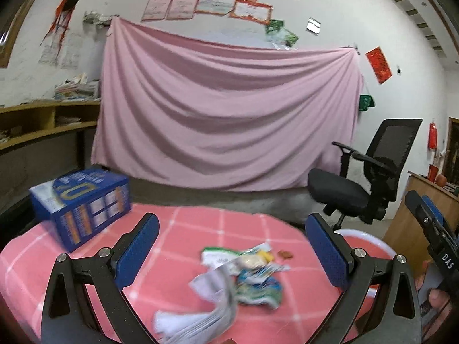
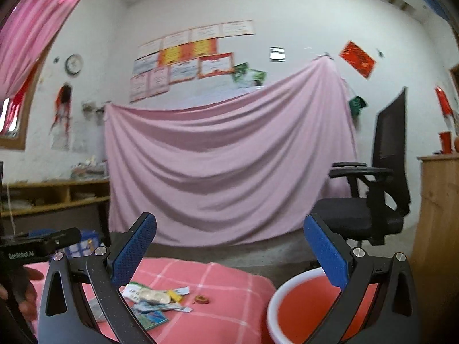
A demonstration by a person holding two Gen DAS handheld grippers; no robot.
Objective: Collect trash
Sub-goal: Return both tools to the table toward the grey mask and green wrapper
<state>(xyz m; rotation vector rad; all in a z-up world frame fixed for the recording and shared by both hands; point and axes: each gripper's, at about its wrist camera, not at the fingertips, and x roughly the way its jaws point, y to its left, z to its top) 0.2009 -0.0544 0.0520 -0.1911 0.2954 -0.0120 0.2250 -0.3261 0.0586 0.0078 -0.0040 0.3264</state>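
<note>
— Crumpled paper is seen nearest, at six o'clock on the pink checked cloth, with wrappers just beyond.
— Left gripper is spread wide, nothing gripped. Right gripper likewise, with the red basin at five o'clock.

Surface under pink checked cloth. On it: loose heap of wrappers and paper scraps near the middle, small brown bit just beside the heap, blue carton at far left corner.
</note>
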